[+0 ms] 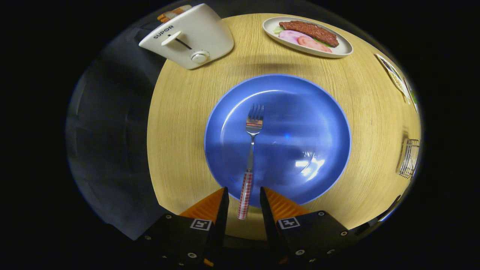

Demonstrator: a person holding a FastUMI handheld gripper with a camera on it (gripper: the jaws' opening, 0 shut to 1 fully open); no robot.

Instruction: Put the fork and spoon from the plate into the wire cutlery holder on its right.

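At the bottom of the frame the tool (243,195) stands released, fingers straddling the fork (250,157) handle overhanging the blue plate (300,112) rim, lined up to pinch it for the holder (408,157) at right.

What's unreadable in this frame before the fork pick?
- Gripper: fingers flank the fork handle; contact is unclear, so open or shut is uncertain.
- Wire cutlery holder: squeezed by fisheye at the table's far right; contents too small to tell.
- Toaster: the top is cut off, so what sits in its slots is unclear.
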